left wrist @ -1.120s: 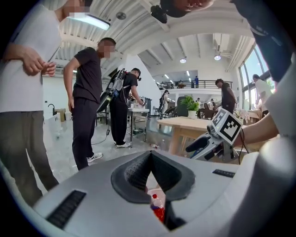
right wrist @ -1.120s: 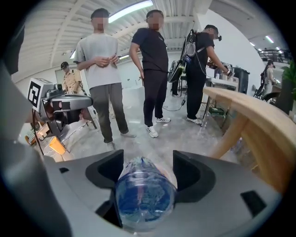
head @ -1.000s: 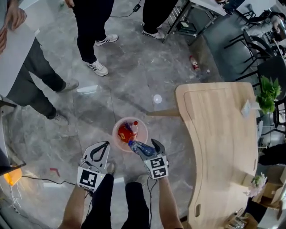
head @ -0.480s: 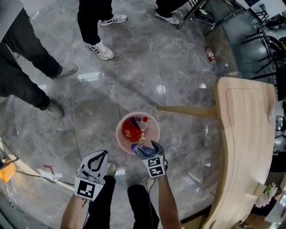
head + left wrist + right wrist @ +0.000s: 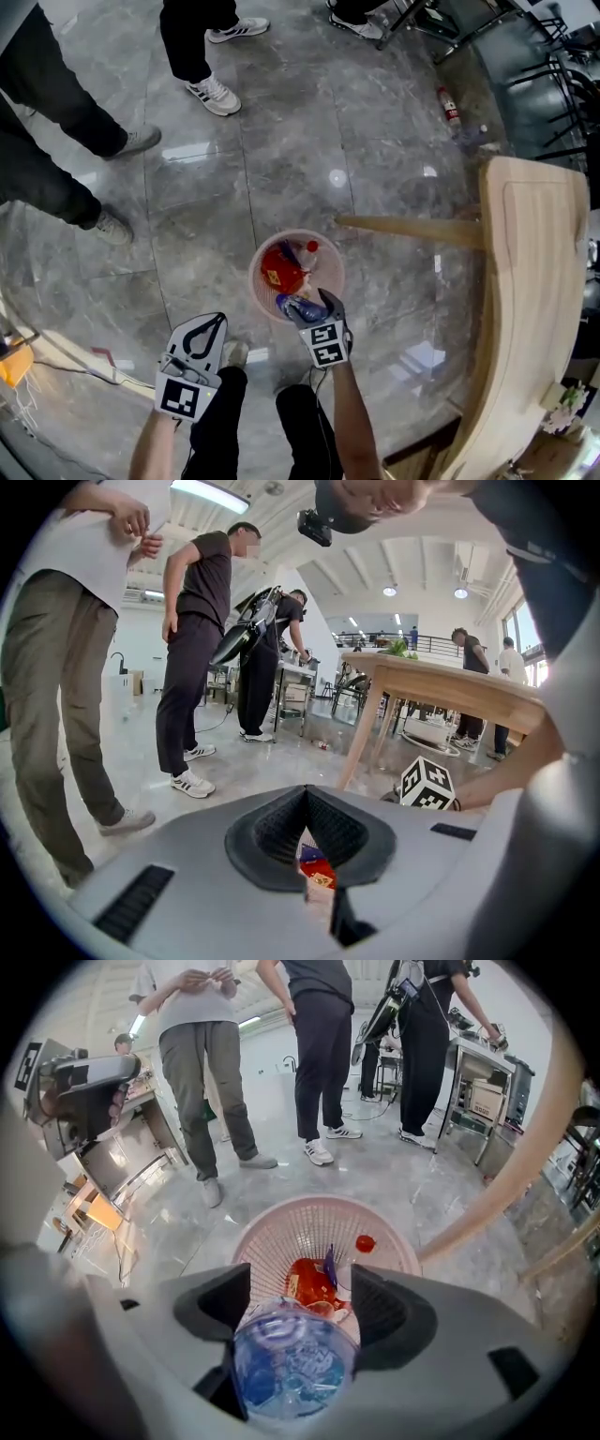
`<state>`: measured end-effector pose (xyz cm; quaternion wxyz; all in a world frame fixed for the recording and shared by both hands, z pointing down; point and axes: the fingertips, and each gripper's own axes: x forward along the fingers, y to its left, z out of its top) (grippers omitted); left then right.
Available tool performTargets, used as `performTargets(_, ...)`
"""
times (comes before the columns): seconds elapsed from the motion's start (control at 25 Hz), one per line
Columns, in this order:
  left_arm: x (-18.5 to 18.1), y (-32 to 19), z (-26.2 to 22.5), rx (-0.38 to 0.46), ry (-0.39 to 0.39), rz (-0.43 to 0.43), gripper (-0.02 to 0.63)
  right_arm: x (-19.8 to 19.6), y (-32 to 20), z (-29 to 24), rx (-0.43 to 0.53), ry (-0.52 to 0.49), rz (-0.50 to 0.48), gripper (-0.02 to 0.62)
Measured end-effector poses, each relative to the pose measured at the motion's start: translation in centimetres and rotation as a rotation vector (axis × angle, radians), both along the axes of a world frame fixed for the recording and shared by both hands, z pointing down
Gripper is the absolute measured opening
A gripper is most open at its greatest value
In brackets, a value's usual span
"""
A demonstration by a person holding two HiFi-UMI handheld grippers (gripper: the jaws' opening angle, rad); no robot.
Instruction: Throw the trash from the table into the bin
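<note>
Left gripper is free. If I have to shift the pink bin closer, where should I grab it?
Grip the bin by its rim on its left side, nearest the left gripper, coming down from above, one jaw inside and one outside. The thin mesh wall and open top suit that pinch; the round body looks too wide to span. Open the shut jaws first.

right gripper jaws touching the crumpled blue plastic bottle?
Touching. Right gripper view shows the right gripper clamped on both sides of the crumpled blue plastic bottle.
</note>
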<state>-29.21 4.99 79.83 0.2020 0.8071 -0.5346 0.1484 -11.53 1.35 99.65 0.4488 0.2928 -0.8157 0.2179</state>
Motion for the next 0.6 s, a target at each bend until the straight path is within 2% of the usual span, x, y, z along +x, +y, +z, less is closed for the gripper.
performTargets(0.28,-0.5,0.0,-0.4,-0.005,0.007,-0.002,0.006,-0.3,0.0,-0.2,0.017,-0.004,0.029,0.35)
performTargets(0.6,0.0,-0.7,-4.2,0.039,0.002,0.02,0.006,-0.8,-1.1,-6.0,0.066,-0.069,0.076,0.34)
